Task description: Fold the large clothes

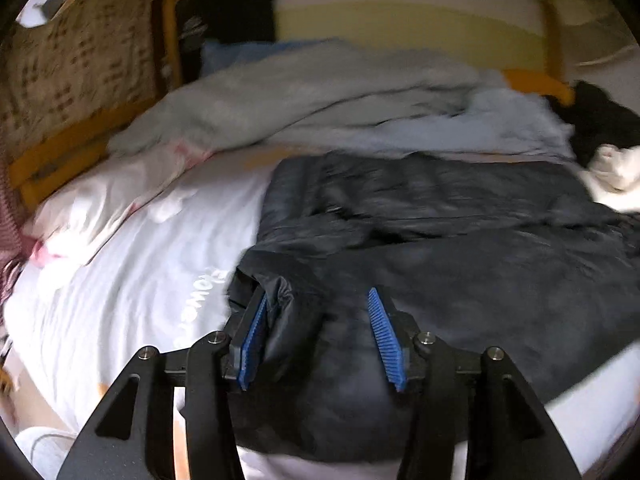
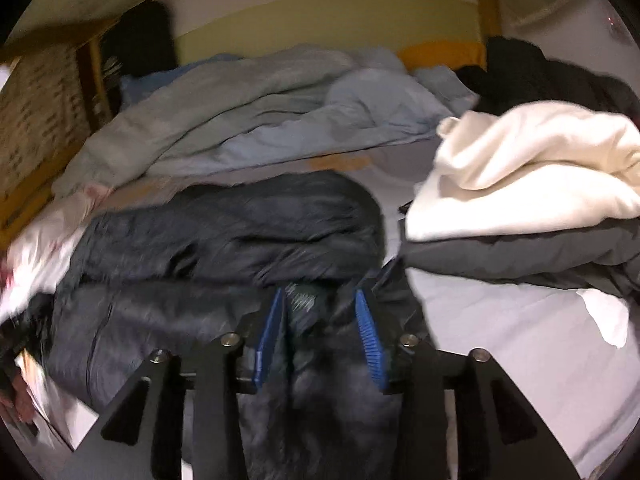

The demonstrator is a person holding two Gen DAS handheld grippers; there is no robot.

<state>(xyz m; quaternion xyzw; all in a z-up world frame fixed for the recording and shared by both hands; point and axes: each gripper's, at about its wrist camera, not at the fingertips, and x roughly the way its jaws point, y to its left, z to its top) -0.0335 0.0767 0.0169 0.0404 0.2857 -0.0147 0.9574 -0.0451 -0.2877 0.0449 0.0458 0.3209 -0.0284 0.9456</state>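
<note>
One view alone shows cream garment [image 2: 532,168].

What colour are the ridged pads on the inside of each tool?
Bright blue pads, set on black fingers; the left wrist view shows them best.

Both fisheye views bend hard at the edges, with black vignetted corners. Motion blur smears nearly everything — only each tool's black frame stays crisp. The left view is brighter, its white bedsheet [image 1: 132,264] blown out; the right view is dimmer, with the cream garment [image 2: 532,168] glaring.
</note>
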